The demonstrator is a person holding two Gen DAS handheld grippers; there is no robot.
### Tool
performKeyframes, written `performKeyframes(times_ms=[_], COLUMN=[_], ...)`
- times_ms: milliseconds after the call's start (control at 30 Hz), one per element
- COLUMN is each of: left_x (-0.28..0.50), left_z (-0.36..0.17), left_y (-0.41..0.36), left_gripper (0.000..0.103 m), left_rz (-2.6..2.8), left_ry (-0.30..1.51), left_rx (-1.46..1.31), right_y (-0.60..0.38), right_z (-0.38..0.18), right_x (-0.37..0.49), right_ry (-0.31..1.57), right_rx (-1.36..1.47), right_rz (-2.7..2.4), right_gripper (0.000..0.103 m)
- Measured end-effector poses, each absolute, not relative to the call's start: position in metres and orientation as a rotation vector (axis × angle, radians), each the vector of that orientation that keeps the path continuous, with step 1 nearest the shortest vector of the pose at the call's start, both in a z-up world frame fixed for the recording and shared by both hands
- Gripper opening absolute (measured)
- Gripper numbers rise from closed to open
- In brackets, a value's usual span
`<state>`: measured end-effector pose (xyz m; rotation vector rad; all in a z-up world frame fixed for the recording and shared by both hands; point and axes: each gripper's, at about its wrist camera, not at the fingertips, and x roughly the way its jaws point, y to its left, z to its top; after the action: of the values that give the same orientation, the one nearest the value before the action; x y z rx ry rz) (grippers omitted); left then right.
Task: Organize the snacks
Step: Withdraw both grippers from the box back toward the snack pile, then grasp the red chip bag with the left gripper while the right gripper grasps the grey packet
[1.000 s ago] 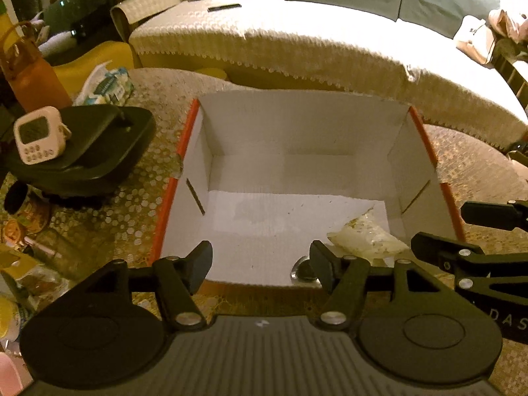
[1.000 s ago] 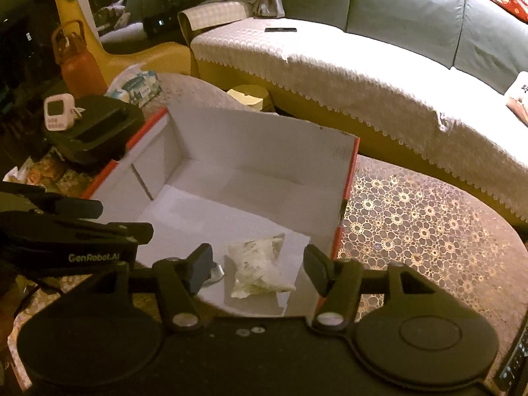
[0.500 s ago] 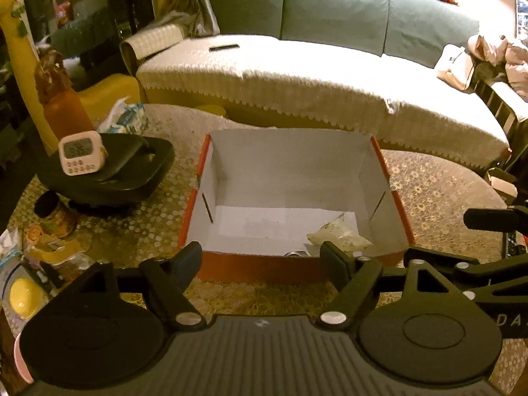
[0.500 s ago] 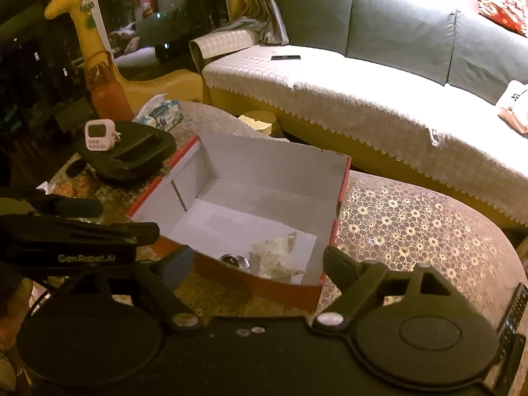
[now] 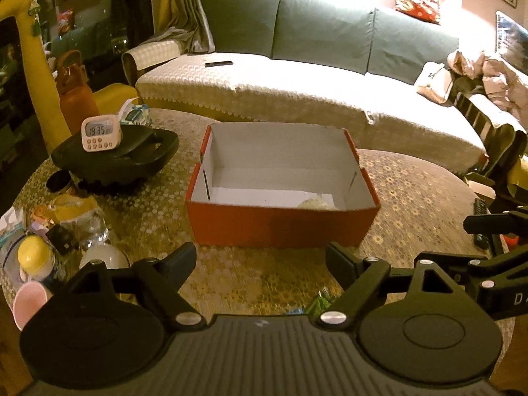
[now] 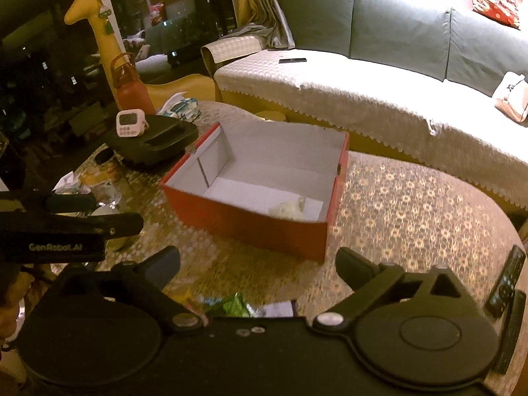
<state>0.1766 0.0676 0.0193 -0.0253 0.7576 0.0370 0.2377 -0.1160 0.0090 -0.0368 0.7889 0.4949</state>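
Two grippers, both empty. Left gripper jaws spread, just been opening, nothing between. Right gripper jaws spread wide, likewise just opening, bare tablecloth between. Red box ahead of both jaw pairs; pale snack packet inside, near front-right corner, likely first item sorted. Green wrapper just below right jaws, probable next pick.

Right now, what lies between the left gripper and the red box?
Only bare patterned tablecloth separates the open, empty left gripper from the red box, as the left wrist view shows.
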Motion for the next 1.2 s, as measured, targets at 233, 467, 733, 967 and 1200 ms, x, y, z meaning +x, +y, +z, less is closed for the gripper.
performKeyframes(times_ms=[233, 467, 733, 967, 1200], left_x=[0.138, 0.114, 0.111, 0.108, 0.117], left_z=[-0.008, -0.043, -0.076, -0.108, -0.136], left_y=[0.064, 0.05, 0.023, -0.011, -0.02], left_gripper=[0.092, 0.092, 0.092, 0.092, 0.092], left_rz=[0.004, -0.102, -0.206, -0.185, -0.16], left_ry=[0.768, 0.821, 0.882, 0.879, 0.926], left_rx=[-0.006, 0.085, 0.227, 0.502, 0.567], right_y=[-0.127, -0.142, -0.145, -0.15, -0.147], right_z=[-0.02, -0.057, -0.082, -0.107, -0.125], right_x=[0.204, 0.184, 0.18, 0.19, 0.197], right_ry=[0.803, 0.835, 0.839, 0.891, 0.899], right_rx=[-0.077, -0.145, -0.269, -0.296, -0.395], right_rz=[0.503, 0.495, 0.578, 0.599, 0.679], right_gripper=[0.103, 0.103, 0.103, 0.103, 0.102])
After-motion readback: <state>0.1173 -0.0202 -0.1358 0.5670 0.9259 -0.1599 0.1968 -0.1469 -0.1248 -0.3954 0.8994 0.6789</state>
